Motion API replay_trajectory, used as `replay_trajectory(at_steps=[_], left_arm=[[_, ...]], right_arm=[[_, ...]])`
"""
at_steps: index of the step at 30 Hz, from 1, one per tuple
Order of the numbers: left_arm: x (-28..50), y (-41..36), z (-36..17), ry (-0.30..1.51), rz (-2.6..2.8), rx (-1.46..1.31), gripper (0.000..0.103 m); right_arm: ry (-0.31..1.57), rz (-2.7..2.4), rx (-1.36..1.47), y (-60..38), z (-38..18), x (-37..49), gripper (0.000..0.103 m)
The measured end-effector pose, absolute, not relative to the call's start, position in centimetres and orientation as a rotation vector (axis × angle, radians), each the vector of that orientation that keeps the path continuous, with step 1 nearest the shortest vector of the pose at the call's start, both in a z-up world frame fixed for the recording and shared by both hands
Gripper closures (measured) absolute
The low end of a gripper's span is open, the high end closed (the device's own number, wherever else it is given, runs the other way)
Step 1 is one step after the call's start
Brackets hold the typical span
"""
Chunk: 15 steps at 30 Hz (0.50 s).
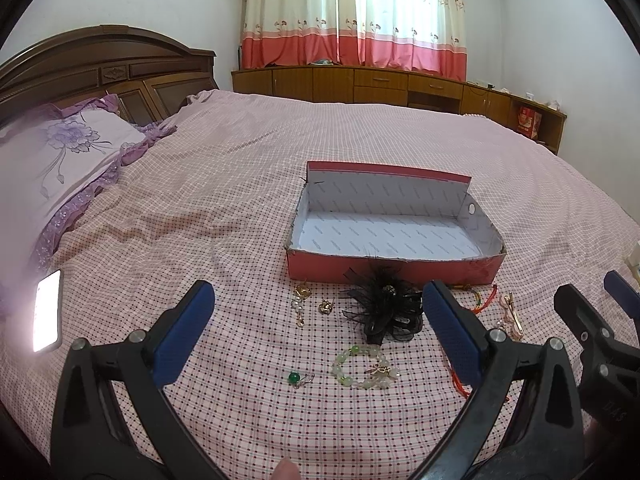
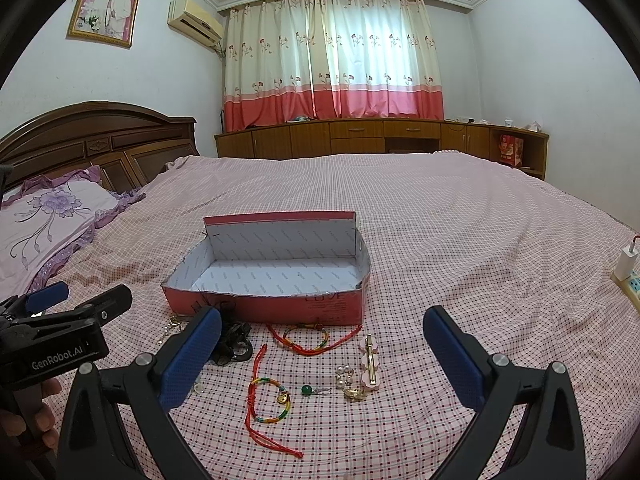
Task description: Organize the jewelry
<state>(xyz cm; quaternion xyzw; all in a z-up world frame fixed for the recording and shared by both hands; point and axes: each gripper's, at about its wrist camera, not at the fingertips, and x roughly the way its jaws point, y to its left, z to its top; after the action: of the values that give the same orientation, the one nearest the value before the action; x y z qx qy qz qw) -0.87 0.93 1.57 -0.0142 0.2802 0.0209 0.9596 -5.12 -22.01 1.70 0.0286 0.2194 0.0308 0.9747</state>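
An open, empty red box (image 1: 392, 270) (image 2: 264, 306) with a white lining stands on the bed. Jewelry lies in front of it. In the left wrist view I see a black feather hair clip (image 1: 384, 312), a pale green bead bracelet (image 1: 362, 368), a green bead earring (image 1: 298, 379) and gold earrings (image 1: 302, 300). In the right wrist view I see a multicolour cord bracelet (image 2: 270, 400), a red cord bracelet (image 2: 308, 340), a pink hair clip (image 2: 370, 362) and a green bead earring (image 2: 314, 391). My left gripper (image 1: 316, 340) and right gripper (image 2: 322, 360) are open and empty above these.
A lit phone (image 1: 48, 310) lies on the bed at the left. A purple pillow (image 1: 60, 152) sits by the headboard. A power strip with a charger (image 2: 628, 272) lies at the bed's right edge. Wooden cabinets (image 2: 380, 136) line the far wall.
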Motion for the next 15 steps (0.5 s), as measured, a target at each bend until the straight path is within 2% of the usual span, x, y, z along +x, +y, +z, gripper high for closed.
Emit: replay_trajectory(at_steps=[15], left_arm=[[-0.44, 1.04, 1.11, 0.584, 0.042, -0.026, 0.006]], right_arm=[[0.45, 0.058, 0.059, -22.05, 1.73, -4.88, 0.0]])
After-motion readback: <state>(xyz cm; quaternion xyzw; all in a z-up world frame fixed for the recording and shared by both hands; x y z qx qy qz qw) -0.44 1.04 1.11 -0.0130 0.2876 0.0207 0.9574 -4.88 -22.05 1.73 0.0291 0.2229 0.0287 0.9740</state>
